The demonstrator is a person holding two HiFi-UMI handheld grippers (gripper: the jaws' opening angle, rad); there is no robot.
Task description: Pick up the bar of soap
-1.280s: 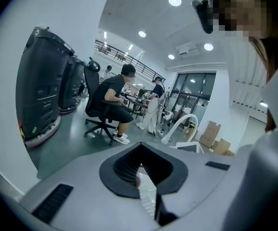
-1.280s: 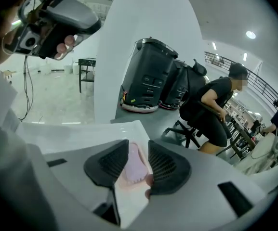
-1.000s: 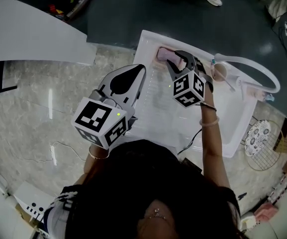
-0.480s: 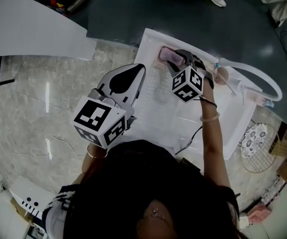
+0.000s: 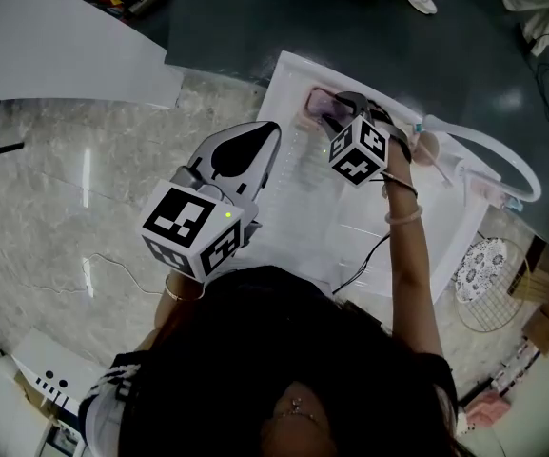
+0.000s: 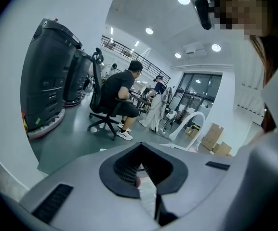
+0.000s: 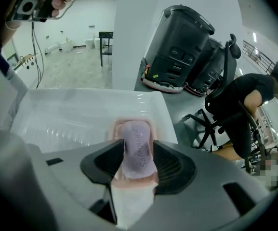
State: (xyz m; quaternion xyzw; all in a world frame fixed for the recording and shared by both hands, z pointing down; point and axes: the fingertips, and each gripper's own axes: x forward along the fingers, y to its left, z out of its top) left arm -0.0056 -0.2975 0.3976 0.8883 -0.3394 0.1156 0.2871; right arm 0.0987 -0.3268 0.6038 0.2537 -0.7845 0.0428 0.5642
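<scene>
Right tool (image 7: 137,150), jaws just spread wide, straddles the bar of soap (image 7: 138,136) lying unlifted between them; clamp and lift remain; left tool (image 5: 270,133) clenched, empty.

There are two grippers, the left gripper (image 5: 260,141) and the right gripper (image 5: 336,112), each with one marker cube. Between the right gripper's jaws lies one bar of soap (image 7: 138,148), in one pink dish (image 7: 112,129), in one white tray (image 7: 81,100). Beyond that gripper's tips stand two black machines (image 7: 179,47) and one office chair (image 7: 223,90) with one seated person (image 7: 254,100).
</scene>
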